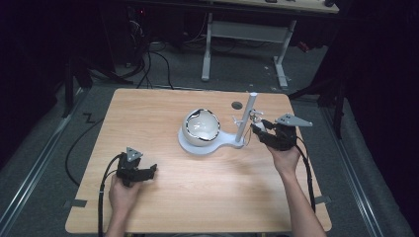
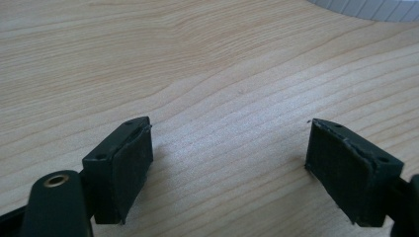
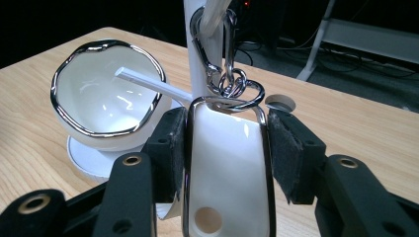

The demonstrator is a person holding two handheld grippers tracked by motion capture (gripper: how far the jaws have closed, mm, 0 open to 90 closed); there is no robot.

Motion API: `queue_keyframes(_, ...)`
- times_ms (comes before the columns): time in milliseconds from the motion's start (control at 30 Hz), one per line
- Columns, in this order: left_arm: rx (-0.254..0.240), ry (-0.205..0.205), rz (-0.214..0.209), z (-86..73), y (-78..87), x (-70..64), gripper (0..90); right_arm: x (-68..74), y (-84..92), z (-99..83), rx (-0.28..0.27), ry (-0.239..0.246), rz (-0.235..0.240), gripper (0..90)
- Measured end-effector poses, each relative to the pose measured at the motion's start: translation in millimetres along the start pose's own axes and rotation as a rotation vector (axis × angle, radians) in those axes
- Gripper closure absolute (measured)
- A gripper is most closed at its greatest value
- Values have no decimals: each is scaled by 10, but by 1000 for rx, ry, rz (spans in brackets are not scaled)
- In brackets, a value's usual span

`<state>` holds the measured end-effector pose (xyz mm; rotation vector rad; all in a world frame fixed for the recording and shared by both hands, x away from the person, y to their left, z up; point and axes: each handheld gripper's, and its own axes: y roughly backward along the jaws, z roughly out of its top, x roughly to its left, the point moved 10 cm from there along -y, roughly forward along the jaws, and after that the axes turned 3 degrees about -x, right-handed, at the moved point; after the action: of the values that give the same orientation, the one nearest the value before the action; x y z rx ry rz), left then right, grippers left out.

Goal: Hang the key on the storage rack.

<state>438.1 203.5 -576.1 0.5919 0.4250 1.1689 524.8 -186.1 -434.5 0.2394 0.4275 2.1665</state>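
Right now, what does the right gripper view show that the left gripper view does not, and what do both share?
Right gripper view: the right claw shut on a white chrome-rimmed tag, which hangs by a metal clasp from the white post; beside it the white bowl.

Left gripper view: the left claw open with bare wood between its jaws.

Both: the wooden table.

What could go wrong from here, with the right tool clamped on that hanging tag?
1. The right tool is shut on the white chrome-rimmed tag, which hangs by a chrome clasp from the white stand post. A sideways pull could tip the stand.
2. The white chrome-rimmed bowl sits close beside; a swing might knock it.
3. The left tool rests open, far away, so nothing braces the base.
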Motion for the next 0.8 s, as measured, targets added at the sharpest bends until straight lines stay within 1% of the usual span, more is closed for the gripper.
queue_keyframes(233,0,0,0,0,0,0,186,14,-34,-34,2,-8,11,513)
queue_keyframes(467,0,0,0,0,0,0,186,28,-61,-41,3,-6,10,510)
queue_keyframes(800,0,0,0,0,0,0,186,3,-53,-64,15,3,-16,474)
